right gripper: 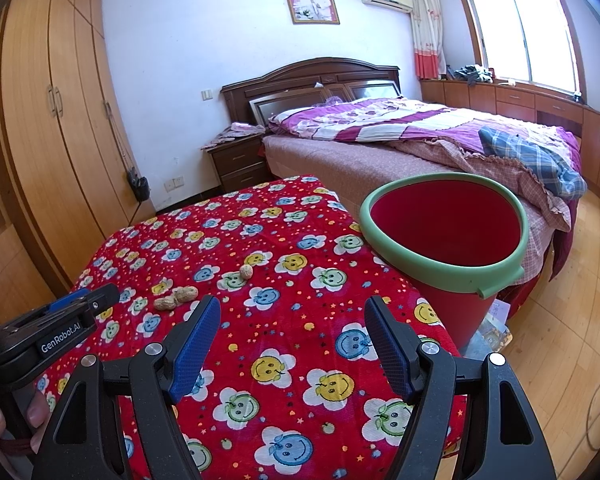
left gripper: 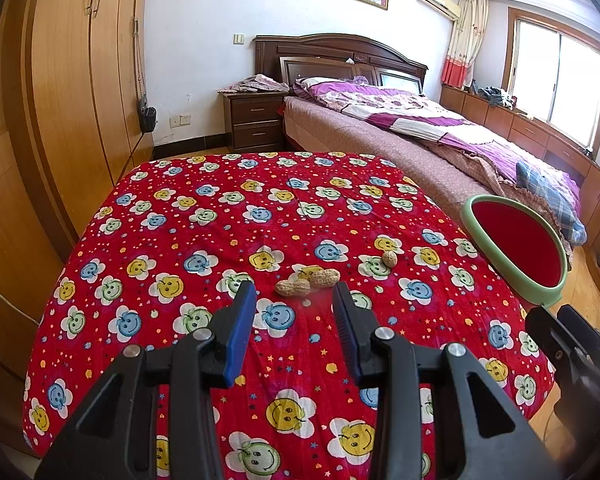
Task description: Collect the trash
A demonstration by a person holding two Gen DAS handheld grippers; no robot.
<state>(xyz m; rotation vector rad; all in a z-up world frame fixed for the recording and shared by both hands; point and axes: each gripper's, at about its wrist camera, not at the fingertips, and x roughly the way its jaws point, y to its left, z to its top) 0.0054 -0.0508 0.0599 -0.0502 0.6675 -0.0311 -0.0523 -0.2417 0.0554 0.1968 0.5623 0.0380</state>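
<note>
3 peanut shells (left gripper: 309, 278) lie on the red smiley-print cloth (left gripper: 204, 240) covering the table, toward its right edge: 2 touching, 1 (left gripper: 389, 258) apart. Nothing blocks them. The red bin (right gripper: 446, 236) with a green rim stands just beside that edge. Left gripper (left gripper: 296, 294) and right gripper (right gripper: 294, 308) hover with jaws apart, empty. "GenRobot.AI" marks the left gripper's side.

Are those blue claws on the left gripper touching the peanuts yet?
Apart. The left wrist view shows the left gripper open, with a strip of red cloth between its fingertips and the peanuts.
</note>
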